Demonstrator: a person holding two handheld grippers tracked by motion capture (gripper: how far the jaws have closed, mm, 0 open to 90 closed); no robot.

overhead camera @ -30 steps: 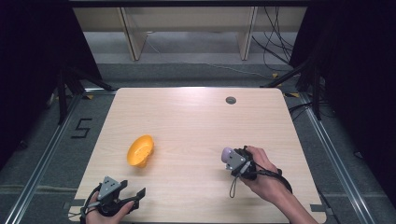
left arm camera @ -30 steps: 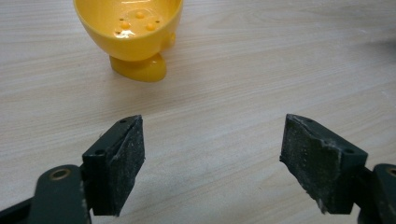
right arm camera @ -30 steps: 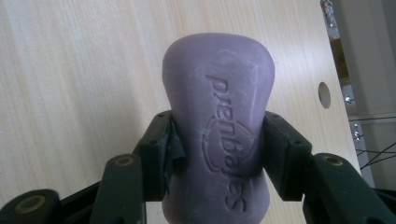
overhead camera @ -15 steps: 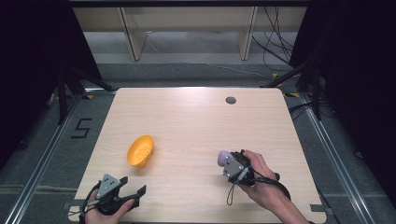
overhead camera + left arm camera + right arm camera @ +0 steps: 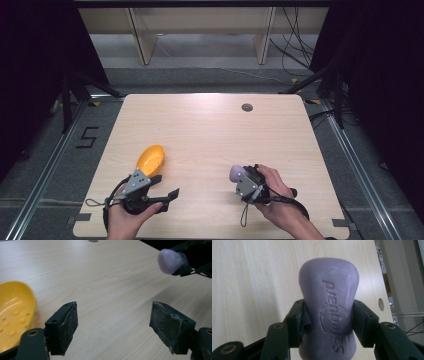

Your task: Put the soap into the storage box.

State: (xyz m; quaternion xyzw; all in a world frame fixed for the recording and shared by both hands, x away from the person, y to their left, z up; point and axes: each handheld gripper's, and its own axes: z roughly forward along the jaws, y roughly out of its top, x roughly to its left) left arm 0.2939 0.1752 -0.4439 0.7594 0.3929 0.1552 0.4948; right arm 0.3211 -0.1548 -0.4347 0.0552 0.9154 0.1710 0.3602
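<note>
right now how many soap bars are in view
1. The purple soap bar is clamped in the right gripper, near the table's front right. The yellow soap dish by the left gripper looks empty.

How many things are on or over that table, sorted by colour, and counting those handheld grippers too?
Yellow: 1, the perforated dish
Purple: 1, the soap bar, clamped in the right gripper
Black: 2, the left gripper, open, and the right gripper
Total: 4
</note>
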